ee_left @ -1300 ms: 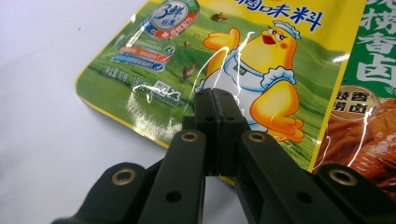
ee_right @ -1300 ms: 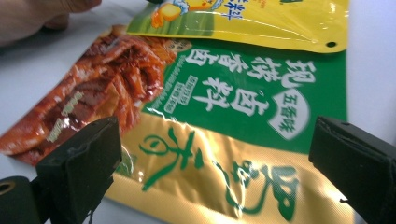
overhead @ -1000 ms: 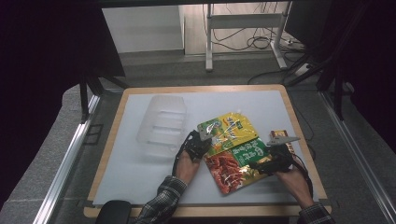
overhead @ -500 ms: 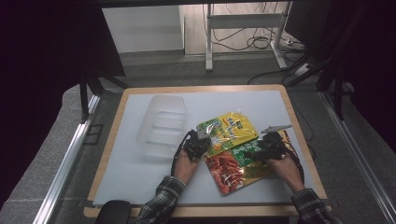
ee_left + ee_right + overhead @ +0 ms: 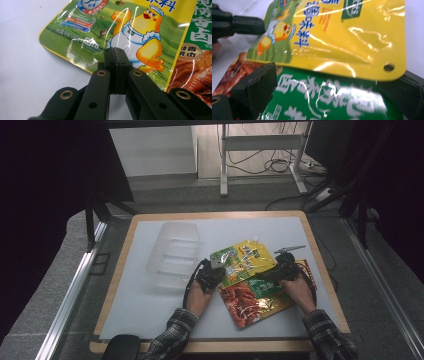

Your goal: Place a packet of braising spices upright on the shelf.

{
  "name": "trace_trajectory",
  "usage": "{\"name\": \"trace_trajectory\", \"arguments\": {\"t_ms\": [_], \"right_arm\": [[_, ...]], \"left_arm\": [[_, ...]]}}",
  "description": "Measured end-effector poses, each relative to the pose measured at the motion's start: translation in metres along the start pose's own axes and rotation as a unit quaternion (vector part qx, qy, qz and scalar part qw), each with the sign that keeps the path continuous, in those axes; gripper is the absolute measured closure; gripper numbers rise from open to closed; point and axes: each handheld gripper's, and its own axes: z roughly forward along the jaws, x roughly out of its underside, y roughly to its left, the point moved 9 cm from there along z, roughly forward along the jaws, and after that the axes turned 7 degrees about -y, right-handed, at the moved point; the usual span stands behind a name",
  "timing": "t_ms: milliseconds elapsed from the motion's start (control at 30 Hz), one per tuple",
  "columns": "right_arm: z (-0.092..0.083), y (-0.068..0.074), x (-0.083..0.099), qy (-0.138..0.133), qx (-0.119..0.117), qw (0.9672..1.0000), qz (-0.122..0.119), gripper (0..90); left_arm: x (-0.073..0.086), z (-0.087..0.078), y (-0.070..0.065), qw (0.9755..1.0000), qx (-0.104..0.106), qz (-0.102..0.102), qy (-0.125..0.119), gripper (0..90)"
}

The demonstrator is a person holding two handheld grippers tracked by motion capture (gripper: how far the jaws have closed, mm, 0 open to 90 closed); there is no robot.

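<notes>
A yellow pouch with a cartoon chick [image 5: 244, 259] [image 5: 140, 27] [image 5: 342, 32] lies on the white mat, overlapping a red and green pouch [image 5: 252, 299] [image 5: 317, 100] nearer the person. My left gripper [image 5: 214, 274] [image 5: 115, 53] is shut, its tips resting on the yellow pouch's lower left edge with nothing seen between them. My right gripper [image 5: 274, 271] [image 5: 332, 82] is open wide at the pouches' right side. The green top of the lower pouch lies between its jaws, and the yellow pouch's edge sits just beyond them. The left gripper [image 5: 237, 23] also appears far off in the right gripper view.
A clear plastic container [image 5: 172, 254] lies on the white mat [image 5: 150, 310] left of the pouches. The mat covers a wooden table [image 5: 120, 270]. A black object [image 5: 121, 347] sits at the table's front left edge. Metal rails run along both sides.
My right gripper has slid left toward the pouches and now straddles the green pouch top. The left gripper and both pouches have kept still.
</notes>
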Motion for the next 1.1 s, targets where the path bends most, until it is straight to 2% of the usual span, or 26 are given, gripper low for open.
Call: {"name": "trace_trajectory", "arguments": {"t_ms": [167, 300, 467, 567, 633, 700, 733, 767, 800, 1000, 1100], "right_arm": [[0.005, -0.003, -0.005, -0.004, -0.001, 1.0, 0.004, 3.0], [0.01, -0.007, -0.013, -0.004, -0.003, 0.9998, 0.021, 6.4], [0.016, -0.009, -0.021, -0.007, -0.018, 0.999, 0.039, 8.2], [0.02, -0.009, -0.024, -0.003, -0.026, 0.9989, 0.039, 7.3], [0.021, -0.008, -0.026, -0.004, -0.033, 0.9979, 0.054, 7.3], [0.022, -0.008, -0.027, -0.003, -0.036, 0.9977, 0.058, 8.3], [0.022, -0.008, -0.027, -0.001, -0.034, 0.9977, 0.06, 11.6], [0.02, -0.013, -0.027, 0.006, 0.001, 0.9991, 0.041, 28.6], [0.019, -0.014, -0.028, 0.005, 0.008, 0.9993, 0.037, 33.2], [0.011, -0.024, -0.032, -0.014, 0.024, 0.9988, 0.041, 71.7], [0.008, -0.025, -0.034, -0.025, 0.027, 0.9987, 0.037, 85.4]], "left_arm": [[0.0, 0.0, 0.0, 1.0, 0.0, 0.0, 0.0, 90.0], [0.0, 0.0, 0.0, 1.0, 0.0, -0.001, 0.0, 90.0], [0.0, 0.0, 0.0, 1.0, 0.0, -0.002, 0.0, 90.0], [0.0, 0.0, 0.0, 1.0, 0.001, -0.003, 0.0, 90.0], [0.0, 0.0, 0.0, 1.0, 0.001, -0.004, -0.001, 90.0], [0.0, 0.0, 0.0, 1.0, 0.001, -0.004, -0.001, 90.0], [-0.001, 0.0, 0.0, 1.0, -0.002, -0.003, -0.003, 90.0], [-0.001, 0.0, 0.0, 1.0, -0.004, -0.002, -0.003, 90.0], [-0.001, 0.0, -0.001, 1.0, -0.007, 0.0, -0.003, 90.0], [-0.001, 0.0, -0.001, 0.9999, -0.011, 0.001, -0.004, 90.0], [-0.001, 0.0, -0.001, 0.9999, -0.008, -0.008, -0.005, 90.0]]}}
